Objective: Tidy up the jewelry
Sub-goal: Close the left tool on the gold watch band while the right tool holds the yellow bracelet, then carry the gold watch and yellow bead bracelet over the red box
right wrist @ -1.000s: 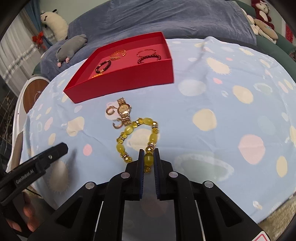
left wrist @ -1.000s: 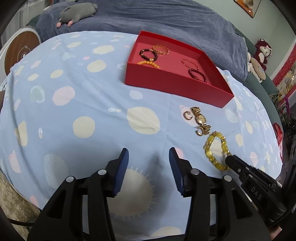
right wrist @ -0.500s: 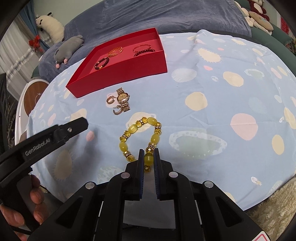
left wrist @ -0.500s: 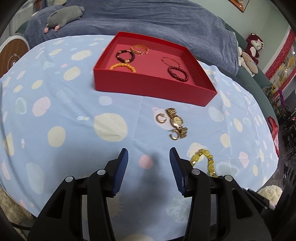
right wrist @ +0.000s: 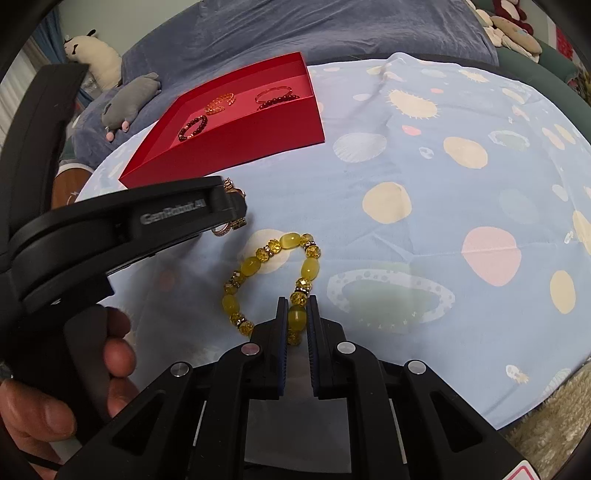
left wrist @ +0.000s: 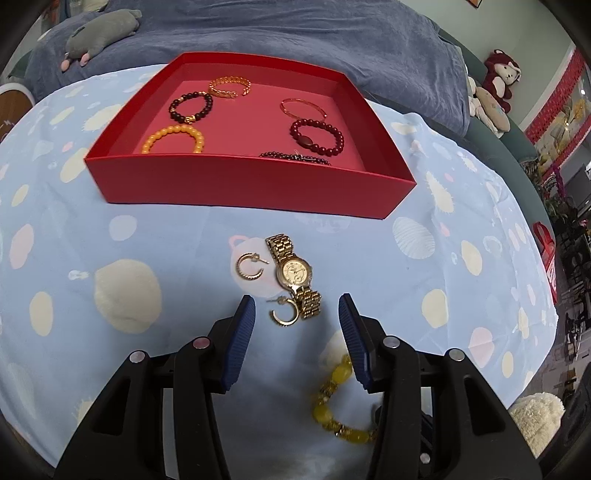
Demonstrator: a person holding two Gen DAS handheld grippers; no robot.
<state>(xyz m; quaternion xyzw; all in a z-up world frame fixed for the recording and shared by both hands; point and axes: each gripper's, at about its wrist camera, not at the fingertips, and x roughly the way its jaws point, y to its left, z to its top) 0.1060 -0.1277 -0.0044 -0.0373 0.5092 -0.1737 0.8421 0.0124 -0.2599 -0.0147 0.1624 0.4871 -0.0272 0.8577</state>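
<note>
My right gripper (right wrist: 296, 308) is shut on a bead of the yellow bead bracelet (right wrist: 251, 265), which hangs a little above the spotted blue cloth; the bracelet also shows in the left wrist view (left wrist: 332, 398). My left gripper (left wrist: 295, 314) is open and empty, its jaws on either side of a gold hoop earring (left wrist: 285, 314) and the lower strap of a gold watch (left wrist: 295, 275). A second gold hoop earring (left wrist: 249, 266) lies left of the watch. The red tray (left wrist: 243, 182) behind holds several bracelets.
The left gripper's body (right wrist: 122, 225) crosses the right wrist view and hides most of the watch there. A grey plush toy (left wrist: 99, 35) lies on the dark blue blanket behind the tray. Stuffed toys (left wrist: 495, 92) sit at the far right.
My left gripper has moved forward and right, from open cloth to straddling the earring and watch strap. My right gripper has kept hold of the yellow bracelet and lifted it back.
</note>
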